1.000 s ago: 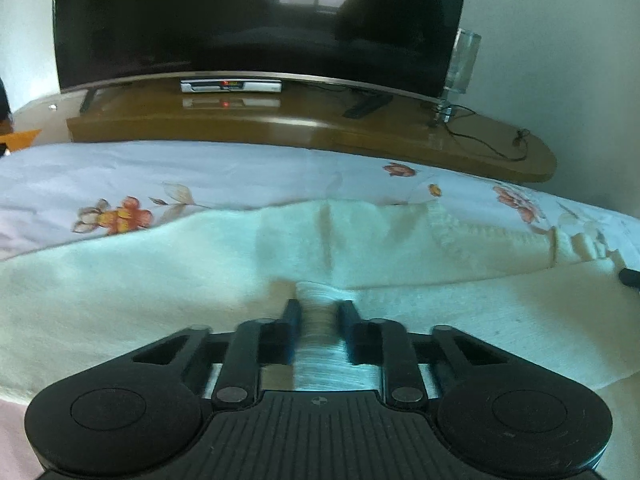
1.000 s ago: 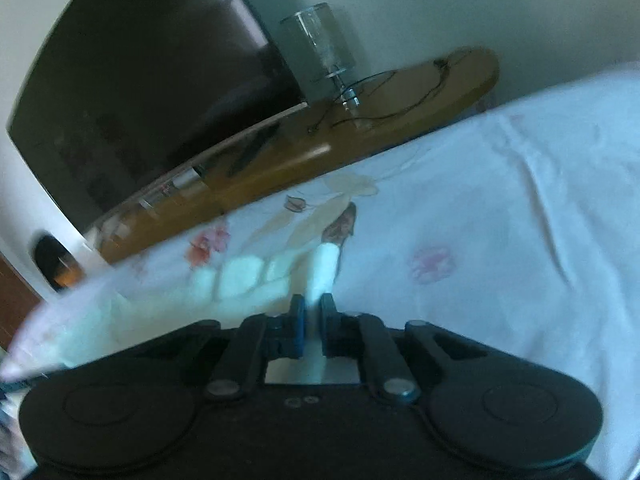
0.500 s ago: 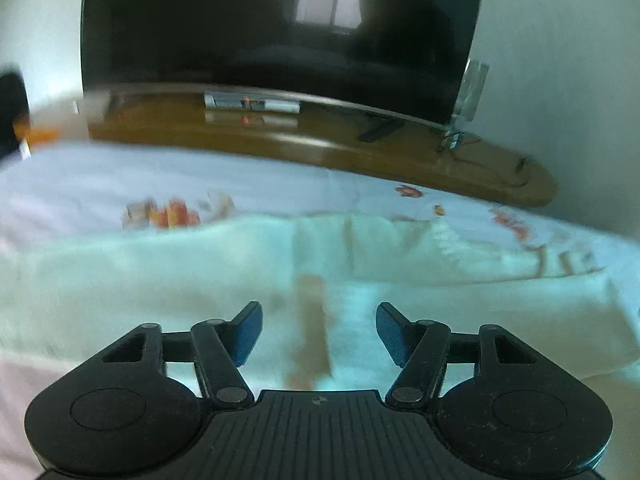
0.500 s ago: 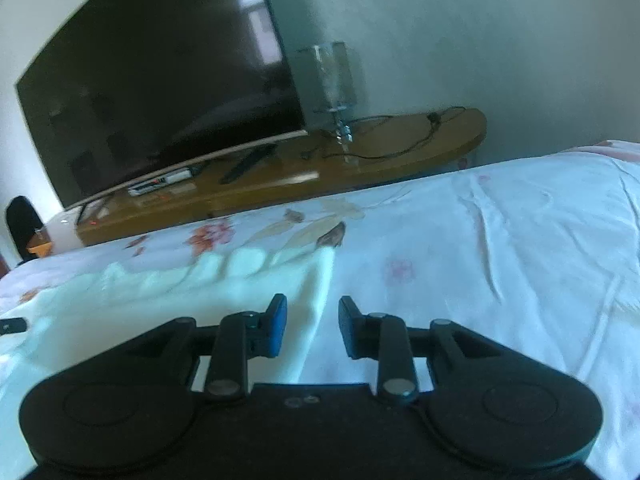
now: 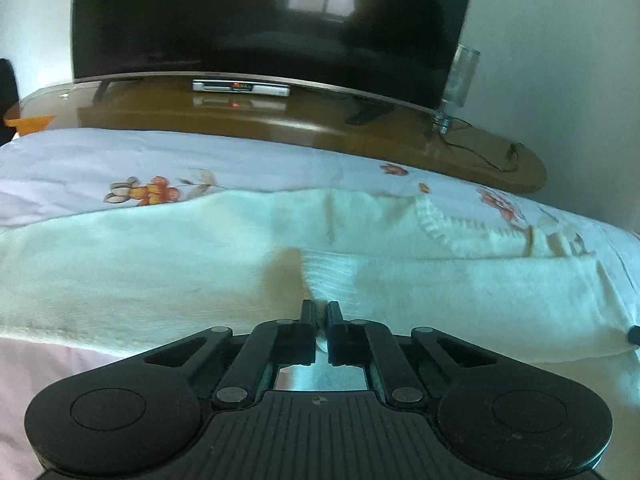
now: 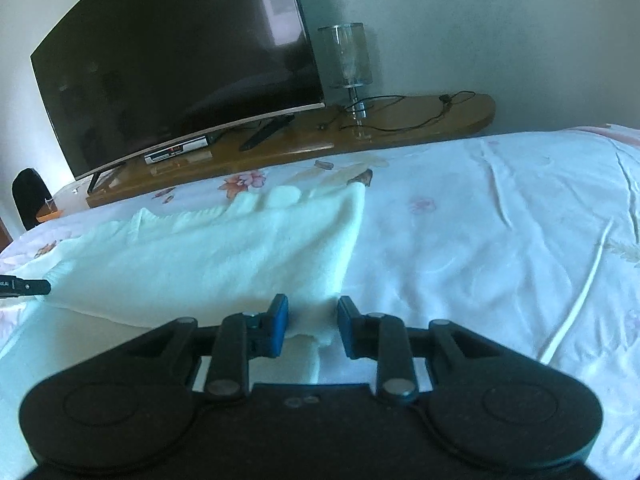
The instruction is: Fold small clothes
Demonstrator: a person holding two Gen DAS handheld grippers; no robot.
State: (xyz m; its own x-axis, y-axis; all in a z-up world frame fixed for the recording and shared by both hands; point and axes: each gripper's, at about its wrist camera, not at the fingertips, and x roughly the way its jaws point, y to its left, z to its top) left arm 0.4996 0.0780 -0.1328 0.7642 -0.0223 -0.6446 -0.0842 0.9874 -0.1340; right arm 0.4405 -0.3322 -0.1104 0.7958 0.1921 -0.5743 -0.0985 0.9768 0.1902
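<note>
A cream knitted garment (image 5: 168,272) lies spread across the floral bedsheet (image 5: 100,156). It also shows in the right wrist view (image 6: 224,256). My left gripper (image 5: 320,312) is shut on the ribbed edge of the garment (image 5: 332,276) near its middle. My right gripper (image 6: 312,316) is open, its fingers either side of the garment's near right corner (image 6: 316,332). The tip of the left gripper (image 6: 24,286) shows at the left edge of the right wrist view.
A wooden TV bench (image 5: 280,120) runs along the far side of the bed with a large dark TV (image 5: 260,20), a set-top box (image 5: 240,87), a glass lamp (image 6: 348,56) and cables (image 6: 420,116). Wrinkled sheet (image 6: 500,220) lies right of the garment.
Both grippers let go of the garment half a second ago. The left one has since shut again on the ribbed edge. The right one stays open and has dropped to the near corner.
</note>
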